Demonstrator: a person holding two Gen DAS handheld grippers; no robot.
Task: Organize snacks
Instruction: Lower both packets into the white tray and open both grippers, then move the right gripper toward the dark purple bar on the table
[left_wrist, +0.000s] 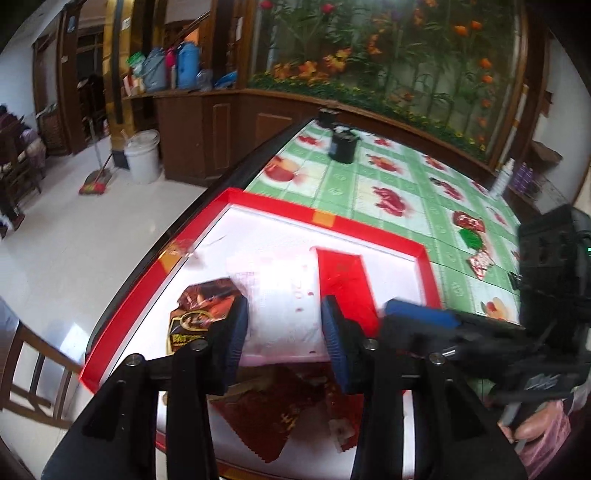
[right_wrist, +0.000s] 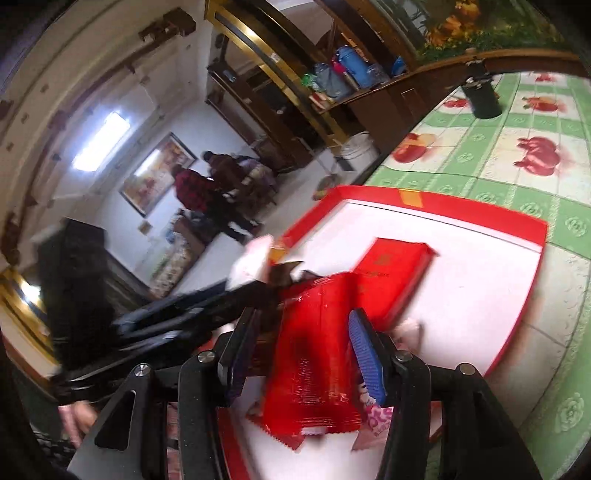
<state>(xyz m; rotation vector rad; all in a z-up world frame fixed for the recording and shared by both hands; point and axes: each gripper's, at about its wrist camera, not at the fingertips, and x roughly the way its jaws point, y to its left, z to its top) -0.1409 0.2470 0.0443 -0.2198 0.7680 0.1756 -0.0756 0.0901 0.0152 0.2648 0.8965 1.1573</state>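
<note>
A red-rimmed white tray lies at the table's near left corner. In the left wrist view my left gripper is open over the tray, above a white packet. A brown snack pack lies left of it and a dark red pack lies under it. A flat red box rests in the tray. My right gripper is open around a red snack pack. A pink packet lies beneath it. The right gripper also shows in the left wrist view.
A green fruit-pattern tablecloth covers the table. A black cup stands at the far end. Loose candies lie right of the tray. A white bucket and a broom stand on the floor at left.
</note>
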